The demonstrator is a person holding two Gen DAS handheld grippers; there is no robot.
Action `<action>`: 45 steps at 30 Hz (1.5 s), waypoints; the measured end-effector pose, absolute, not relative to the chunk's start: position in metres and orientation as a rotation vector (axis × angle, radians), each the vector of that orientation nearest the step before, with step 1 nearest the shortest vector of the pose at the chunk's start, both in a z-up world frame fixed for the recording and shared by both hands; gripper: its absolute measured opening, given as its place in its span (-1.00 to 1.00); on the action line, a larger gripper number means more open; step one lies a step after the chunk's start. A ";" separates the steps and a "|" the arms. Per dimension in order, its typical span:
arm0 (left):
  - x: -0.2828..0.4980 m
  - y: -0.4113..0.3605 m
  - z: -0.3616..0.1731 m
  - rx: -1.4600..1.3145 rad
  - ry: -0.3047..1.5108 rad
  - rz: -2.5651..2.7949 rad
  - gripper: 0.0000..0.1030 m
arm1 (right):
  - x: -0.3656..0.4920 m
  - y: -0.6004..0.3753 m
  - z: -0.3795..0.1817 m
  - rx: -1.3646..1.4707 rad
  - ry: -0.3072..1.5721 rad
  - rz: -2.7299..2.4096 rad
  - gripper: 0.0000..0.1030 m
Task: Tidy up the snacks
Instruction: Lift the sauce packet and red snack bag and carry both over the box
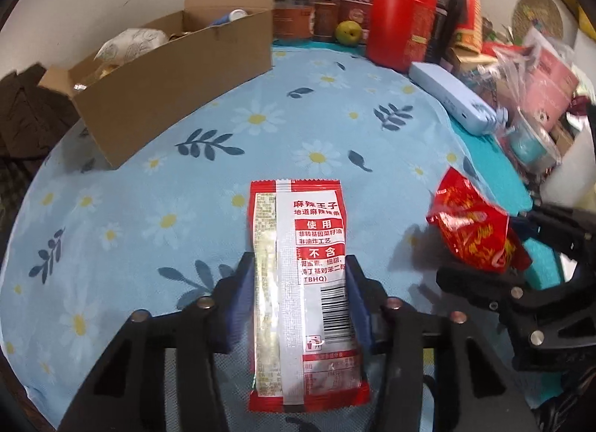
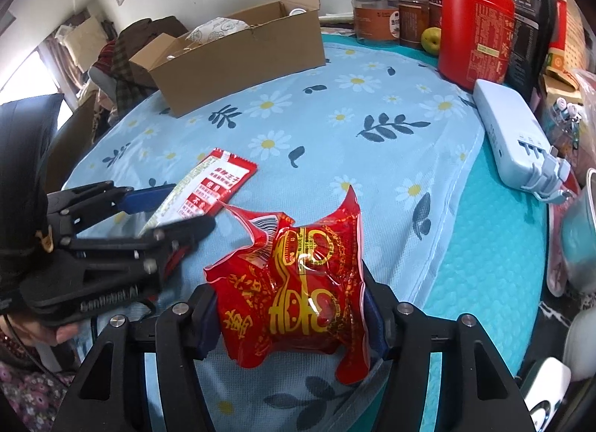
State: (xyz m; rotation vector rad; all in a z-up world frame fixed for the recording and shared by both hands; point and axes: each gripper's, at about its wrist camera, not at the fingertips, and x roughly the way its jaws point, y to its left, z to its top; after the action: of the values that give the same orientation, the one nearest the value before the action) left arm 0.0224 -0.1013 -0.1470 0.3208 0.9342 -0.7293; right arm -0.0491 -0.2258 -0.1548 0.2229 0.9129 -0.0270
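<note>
The left gripper (image 1: 300,298) is clenched on a flat red-and-white snack packet (image 1: 301,283), its blue pads pressing the packet's two long edges. The packet lies printed side up and points away along the fingers; whether it rests on the flowered tablecloth (image 1: 260,126) or is raised just above it cannot be told from either view.

The right gripper (image 2: 290,305) grips a crinkled red snack bag (image 2: 294,275) with gold lettering, the bag bulging between the pads and its corners sticking up. It appears lifted off the cloth, though the clearance is unclear. In the right wrist view the left gripper (image 2: 175,204) stands to the left of the red bag, close by but apart.

An open cardboard box (image 1: 178,89) sits at the far left of the table, already holding some items. A red canister (image 1: 404,25), jars and a pale blue case (image 1: 452,100) line the far and right edges.

Assessment: both snacks are secured and the step in hand is carrying. The box is the likely destination. The next move calls for lifting each snack over the near wall of the box and releasing inside, one hand at a time so the grippers do not collide.
</note>
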 end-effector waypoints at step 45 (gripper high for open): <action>0.021 -0.072 -0.060 0.186 0.729 -0.757 -0.13 | -0.035 -0.214 -0.091 0.269 0.766 0.122 -0.18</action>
State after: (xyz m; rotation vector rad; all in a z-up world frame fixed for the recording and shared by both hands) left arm 0.0212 -0.0720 -0.0600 0.1858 0.7292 -0.7571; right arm -0.0355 -0.2145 -0.0910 0.2695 0.7656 0.1221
